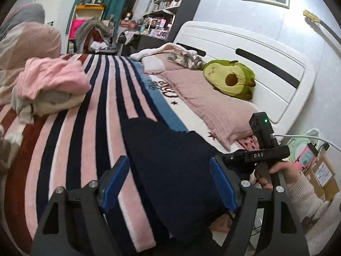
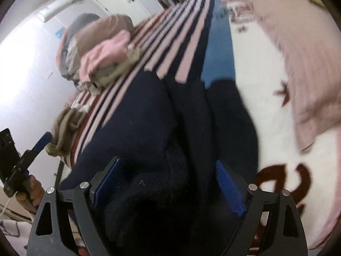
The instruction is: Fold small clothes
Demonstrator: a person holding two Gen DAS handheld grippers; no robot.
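A dark navy garment [image 1: 170,166] lies on the striped blanket at the near edge of the bed; it also fills the lower middle of the right wrist view [image 2: 153,149]. My left gripper [image 1: 170,170] is open, its blue pads either side of the garment's near part, just above it. My right gripper [image 2: 168,175] is open too, its pads straddling bunched navy fabric. The right gripper's body and the hand holding it show in the left wrist view [image 1: 264,149]. The left gripper shows at the left edge of the right wrist view [image 2: 42,140].
A pile of pink and cream clothes [image 1: 49,85] lies on the striped blanket [image 1: 85,128] to the left. A beige garment [image 2: 64,128] hangs at the bed's edge. Pink pillows [image 1: 213,102], an avocado plush [image 1: 230,79] and the white headboard [image 1: 255,51] are to the right.
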